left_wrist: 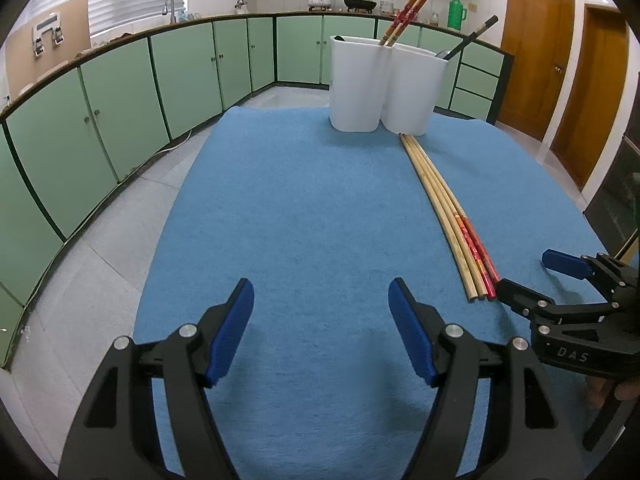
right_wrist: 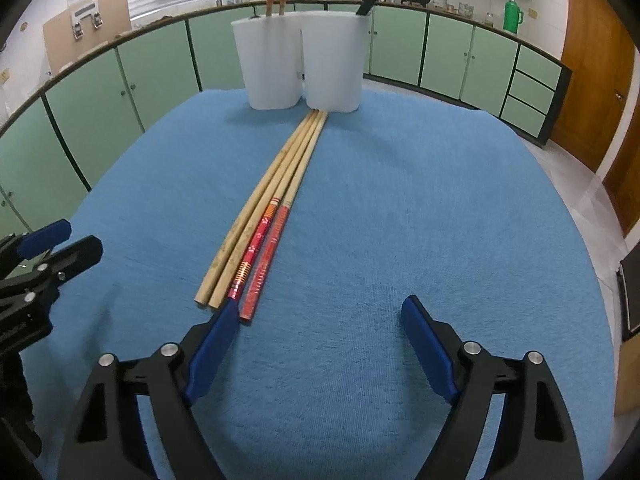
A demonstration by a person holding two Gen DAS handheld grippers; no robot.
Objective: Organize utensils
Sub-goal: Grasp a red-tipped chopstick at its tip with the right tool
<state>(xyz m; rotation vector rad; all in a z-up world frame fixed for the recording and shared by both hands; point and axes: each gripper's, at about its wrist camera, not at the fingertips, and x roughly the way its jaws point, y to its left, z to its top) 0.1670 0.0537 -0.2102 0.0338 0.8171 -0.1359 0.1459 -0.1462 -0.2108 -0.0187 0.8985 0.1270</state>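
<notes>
Several chopsticks (right_wrist: 267, 216) lie side by side on the blue cloth (right_wrist: 420, 208), two plain bamboo and two with red handles; their far tips touch a white two-compartment holder (right_wrist: 272, 68). My right gripper (right_wrist: 320, 306) stands open low over the cloth, its left pad (right_wrist: 212, 344) right beside the red handles' near ends, gripping nothing. My left gripper (left_wrist: 320, 292) is open over bare cloth, left of the chopsticks (left_wrist: 440, 204). In the holder (left_wrist: 360, 84), red chopsticks stand in the left compartment and dark utensils in the right.
The table with the cloth (left_wrist: 280, 200) stands in a kitchen with green cabinets (left_wrist: 120, 92) on the left and behind. Wooden doors (left_wrist: 536, 44) are at the right. Each gripper shows in the other's view: right gripper (left_wrist: 524, 272), left gripper (right_wrist: 80, 236).
</notes>
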